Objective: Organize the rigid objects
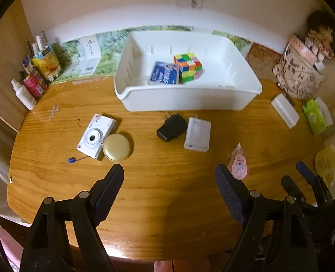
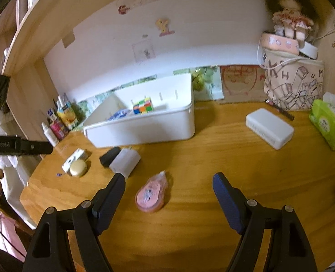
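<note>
Chargers (image 1: 183, 131) just before bin (image 1: 190, 100)

We see the right gripper (image 2: 168, 182) spread wide above the wooden desk (image 2: 212, 158), pink tape dispenser (image 2: 151, 192) between its fingers, white bin (image 2: 144, 131) holding a color cube (image 2: 143, 106) beyond.
</note>
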`<control>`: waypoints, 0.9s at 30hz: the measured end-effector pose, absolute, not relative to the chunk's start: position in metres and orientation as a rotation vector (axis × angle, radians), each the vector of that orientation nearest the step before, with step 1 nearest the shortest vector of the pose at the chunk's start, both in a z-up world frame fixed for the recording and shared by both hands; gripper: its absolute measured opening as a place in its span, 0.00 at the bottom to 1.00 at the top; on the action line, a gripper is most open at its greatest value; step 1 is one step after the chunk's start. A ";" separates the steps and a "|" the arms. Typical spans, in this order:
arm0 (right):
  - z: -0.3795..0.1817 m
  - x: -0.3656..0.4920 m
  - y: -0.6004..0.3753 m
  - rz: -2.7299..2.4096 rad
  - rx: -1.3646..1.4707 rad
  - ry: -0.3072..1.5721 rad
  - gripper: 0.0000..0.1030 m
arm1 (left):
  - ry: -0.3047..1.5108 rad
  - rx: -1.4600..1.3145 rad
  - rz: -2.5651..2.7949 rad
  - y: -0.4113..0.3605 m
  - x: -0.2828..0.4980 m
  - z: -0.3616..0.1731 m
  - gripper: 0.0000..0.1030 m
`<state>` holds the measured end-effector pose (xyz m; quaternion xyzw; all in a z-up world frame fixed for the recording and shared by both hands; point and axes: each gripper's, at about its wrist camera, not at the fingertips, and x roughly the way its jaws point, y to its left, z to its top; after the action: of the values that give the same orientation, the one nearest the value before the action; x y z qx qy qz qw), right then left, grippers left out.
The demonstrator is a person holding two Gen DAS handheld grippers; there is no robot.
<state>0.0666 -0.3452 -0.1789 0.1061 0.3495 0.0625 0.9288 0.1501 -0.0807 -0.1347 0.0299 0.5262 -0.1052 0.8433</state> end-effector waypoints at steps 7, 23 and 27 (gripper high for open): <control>-0.195 0.066 -0.329 0.179 0.174 0.780 0.78 | 1.212 0.127 -0.250 -0.095 0.164 -0.155 0.82; -0.230 0.085 -0.298 0.242 0.050 0.923 0.78 | 1.367 0.255 -0.314 -0.138 0.205 -0.189 0.82; -0.237 0.095 -0.294 0.249 0.026 0.955 0.78 | 1.405 0.279 -0.316 -0.149 0.216 -0.199 0.82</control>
<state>0.0950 -0.2936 -0.2374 0.0124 0.4582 0.1194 0.8807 0.2164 -0.1490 -0.1990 0.1273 0.6410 -0.1442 0.7430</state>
